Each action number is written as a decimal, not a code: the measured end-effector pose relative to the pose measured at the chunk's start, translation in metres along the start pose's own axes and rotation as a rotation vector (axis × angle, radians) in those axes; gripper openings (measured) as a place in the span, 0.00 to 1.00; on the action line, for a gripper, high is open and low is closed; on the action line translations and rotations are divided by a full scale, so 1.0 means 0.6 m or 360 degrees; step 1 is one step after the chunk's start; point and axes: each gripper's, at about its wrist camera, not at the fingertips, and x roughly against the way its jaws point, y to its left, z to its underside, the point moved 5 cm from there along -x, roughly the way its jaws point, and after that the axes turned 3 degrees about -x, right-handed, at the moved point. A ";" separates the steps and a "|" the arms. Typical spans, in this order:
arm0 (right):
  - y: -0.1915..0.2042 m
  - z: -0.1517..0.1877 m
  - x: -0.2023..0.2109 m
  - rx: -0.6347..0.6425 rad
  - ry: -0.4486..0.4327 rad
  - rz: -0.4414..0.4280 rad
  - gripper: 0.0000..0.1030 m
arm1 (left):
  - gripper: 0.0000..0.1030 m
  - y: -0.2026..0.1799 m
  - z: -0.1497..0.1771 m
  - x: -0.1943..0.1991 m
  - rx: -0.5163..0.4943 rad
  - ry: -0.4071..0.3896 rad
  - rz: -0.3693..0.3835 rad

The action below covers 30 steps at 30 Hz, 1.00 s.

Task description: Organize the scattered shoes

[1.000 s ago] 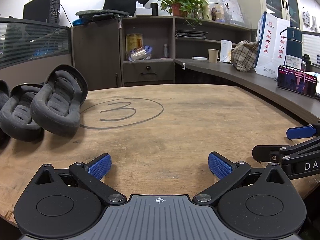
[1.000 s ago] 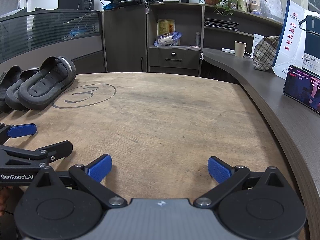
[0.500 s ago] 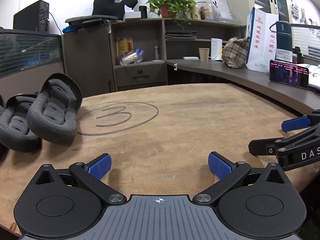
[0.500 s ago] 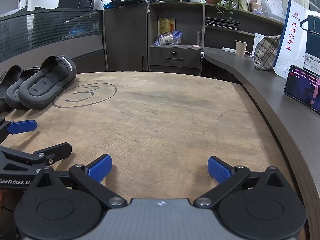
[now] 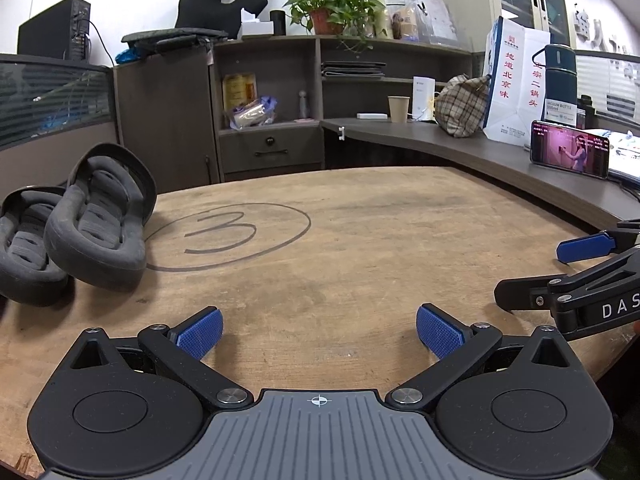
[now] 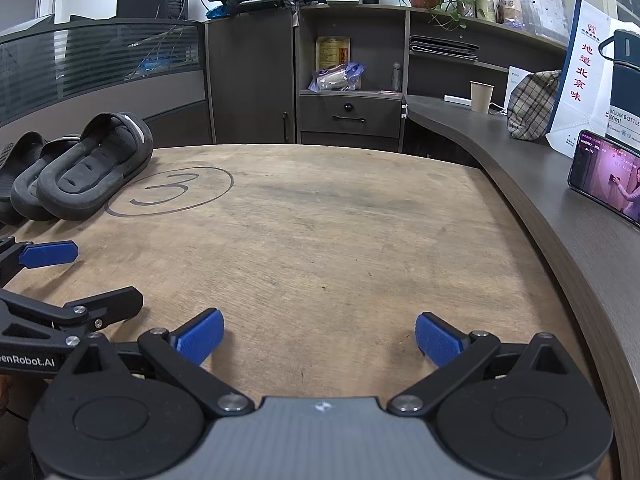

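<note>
Left claw (image 5: 318, 326) fingers wide apart, empty, low over wooden counter (image 5: 360, 240). Right claw (image 6: 318, 334) also spread apart, empty, beside left one. Dark slippers (image 5: 100, 220) in row at far left counter edge, nearest one tilted on neighbour, just beside circled "3" mark (image 5: 228, 236). Phone (image 6: 604, 178) lit on side desk, right.

The table (image 6: 340, 240) is bare, worn wood, matt and scuffed, with a pen-drawn circle (image 6: 170, 191). The slippers (image 6: 86, 172) look like matt dark foam or rubber with ridged footbeds. Both grippers, left (image 5: 319, 327) and right (image 6: 319, 334), are matt black plastic with textured blue pads (image 5: 438, 330) and shiny metal pivots (image 5: 231, 395).
</note>
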 end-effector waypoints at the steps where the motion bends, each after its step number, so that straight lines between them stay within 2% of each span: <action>1: 0.000 0.000 0.000 0.0000 -0.0001 0.0000 1.00 | 1.00 0.000 0.001 0.000 0.0011 -0.0004 0.0000; 9: 0.001 0.002 0.000 -0.0003 -0.0011 -0.0005 1.00 | 1.00 -0.002 0.011 0.004 0.0063 -0.0064 -0.0028; 14: 0.000 0.000 0.000 -0.0010 -0.0002 -0.0002 1.00 | 1.00 0.000 0.007 0.002 0.0068 -0.0047 -0.0014; 18: 0.000 -0.018 0.002 -0.0079 0.0054 0.0022 1.00 | 1.00 0.009 -0.009 0.006 0.0125 -0.0020 0.0092; 22: -0.006 -0.052 -0.003 -0.0179 0.0037 0.0095 1.00 | 1.00 0.028 -0.036 -0.032 0.0191 0.0083 0.0051; 26: -0.029 -0.099 -0.071 -0.0235 0.0137 0.0300 1.00 | 1.00 0.048 -0.063 -0.077 0.0240 0.0205 -0.0011; 30: -0.048 -0.113 -0.126 -0.0264 0.0218 0.0370 1.00 | 1.00 0.068 -0.089 -0.121 0.0289 0.0327 -0.0073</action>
